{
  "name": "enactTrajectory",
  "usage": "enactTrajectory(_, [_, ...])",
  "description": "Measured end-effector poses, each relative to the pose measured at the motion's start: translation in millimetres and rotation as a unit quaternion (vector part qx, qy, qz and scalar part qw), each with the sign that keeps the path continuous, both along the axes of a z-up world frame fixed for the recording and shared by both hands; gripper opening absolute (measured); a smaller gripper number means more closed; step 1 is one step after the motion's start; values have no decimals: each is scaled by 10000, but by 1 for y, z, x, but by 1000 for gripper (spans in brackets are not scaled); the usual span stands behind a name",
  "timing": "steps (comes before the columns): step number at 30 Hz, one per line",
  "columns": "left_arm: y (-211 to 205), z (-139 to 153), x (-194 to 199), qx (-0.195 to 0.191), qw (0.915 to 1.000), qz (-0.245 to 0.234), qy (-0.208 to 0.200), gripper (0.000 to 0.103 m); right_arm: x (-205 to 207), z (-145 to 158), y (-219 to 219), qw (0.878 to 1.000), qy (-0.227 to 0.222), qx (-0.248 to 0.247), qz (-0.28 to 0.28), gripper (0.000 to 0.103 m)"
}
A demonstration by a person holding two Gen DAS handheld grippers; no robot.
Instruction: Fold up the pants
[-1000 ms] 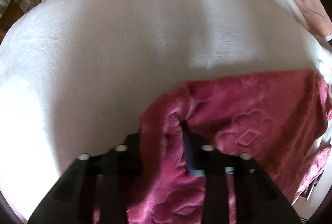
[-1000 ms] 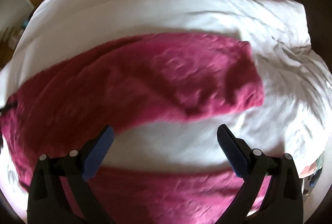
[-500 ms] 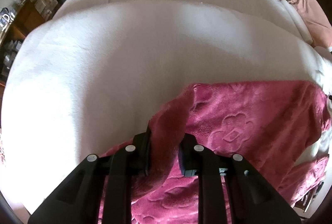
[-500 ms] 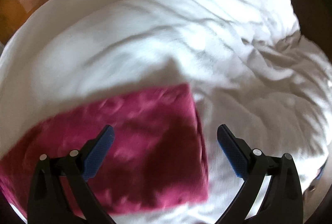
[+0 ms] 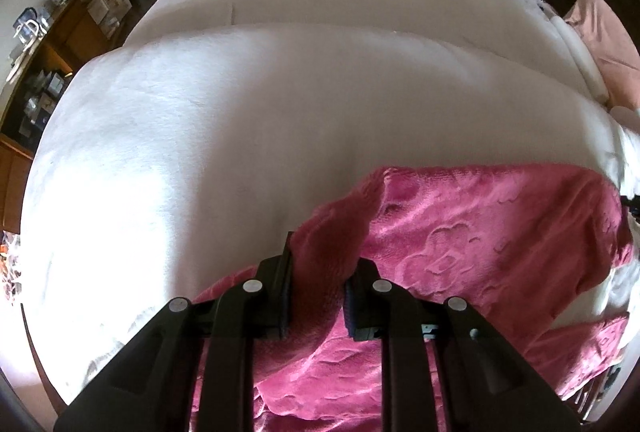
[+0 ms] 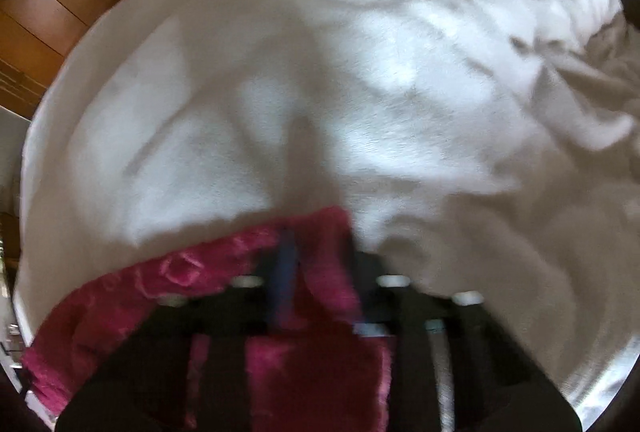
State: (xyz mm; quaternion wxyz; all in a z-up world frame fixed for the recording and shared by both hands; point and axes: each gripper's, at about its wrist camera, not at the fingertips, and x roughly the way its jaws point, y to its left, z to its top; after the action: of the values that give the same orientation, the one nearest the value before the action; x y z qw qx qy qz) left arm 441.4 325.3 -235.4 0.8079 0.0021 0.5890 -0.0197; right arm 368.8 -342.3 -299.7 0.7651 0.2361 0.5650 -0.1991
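The left gripper [image 5: 318,296] pinches a raised ridge of the magenta fleece pants [image 5: 480,232], its jaws pressed onto the fabric so the corner lifts clear of the white duvet [image 5: 260,111]. In the blurred right wrist view, the right gripper [image 6: 320,288] appears clamped on the pants' far corner at six o'clock. Held at two corners, the garment, spread toward three o'clock, looks ready to be carried over itself.

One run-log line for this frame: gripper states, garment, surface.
left gripper: shut on pink pants | right gripper: shut on pants corner, view blurred | pants: partly spread on white bedcover | fold: not done
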Motion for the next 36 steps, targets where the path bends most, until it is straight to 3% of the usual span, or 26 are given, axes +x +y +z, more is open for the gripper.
enactTrajectory(9, [10, 22, -27, -5, 9996, 30, -294, 17, -20, 93, 5, 9964, -608, -551, 231, 9])
enactTrajectory(20, [38, 76, -79, -288, 9956, -117, -881, 17, -99, 194, 48, 9854, -1299, -1099, 13, 9])
enactTrajectory(25, [51, 92, -125, -369, 9932, -249, -1076, 17, -143, 206, 61, 9832, -1338, -1238, -45, 9])
enactTrajectory(33, [55, 86, -223, -325, 9939, -368, -984, 17, -228, 181, 60, 9858, -1318, -988, -333, 9])
enactTrajectory(36, [52, 77, -255, -104, 9956, -378, -851, 17, -260, 172, 63, 9866, -1320, -909, -304, 9])
